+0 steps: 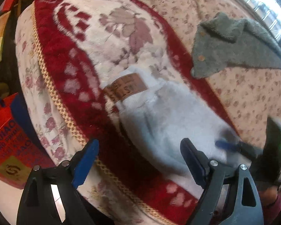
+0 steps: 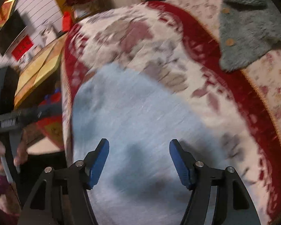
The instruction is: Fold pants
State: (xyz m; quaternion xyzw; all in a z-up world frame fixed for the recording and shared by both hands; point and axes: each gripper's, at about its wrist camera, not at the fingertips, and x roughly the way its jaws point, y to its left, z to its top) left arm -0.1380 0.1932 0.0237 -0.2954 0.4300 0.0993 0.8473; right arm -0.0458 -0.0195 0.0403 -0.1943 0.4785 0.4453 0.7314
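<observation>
**Both claws wide, nothing gripped, pants flat on the blanket**

Left claw [image 1: 139, 161] hung over the near edge of the pants [image 1: 159, 123], jaws spread wide, nothing between the pads. One blue pad [image 1: 85, 164] sat off the pants, over the red border of the blanket [image 1: 69, 43]; the other was over the pale denim. I couldn't tell whether either tip touched cloth.

Right claw [image 2: 139, 164] was also well open and empty, with the denim [image 2: 140, 116] filling the view under and ahead of it. That view was heavily motion-blurred, so contact there couldn't be read either.

Pants, light blue, lay in a compact shape on the red-and-cream floral blanket. Brown leather waistband patch [image 1: 126, 89] faced up at the far end of the pants from my left claw. Dark smudgy patches showed on the denim close to the right claw; blur made them unreadable.

Relative to the pants:
- grey fleece garment [image 1: 232, 45] with round buttons, well apart, beyond the blanket's red border, lying on the small-flower sheet [image 1: 252, 93]
- red printed box [image 1: 7, 136] off the blanket's edge, down at floor level
- my other hand [image 2: 7, 153] gripped the left claw's handle at the edge of the right view, beside the pants, off the blanket's edge
</observation>
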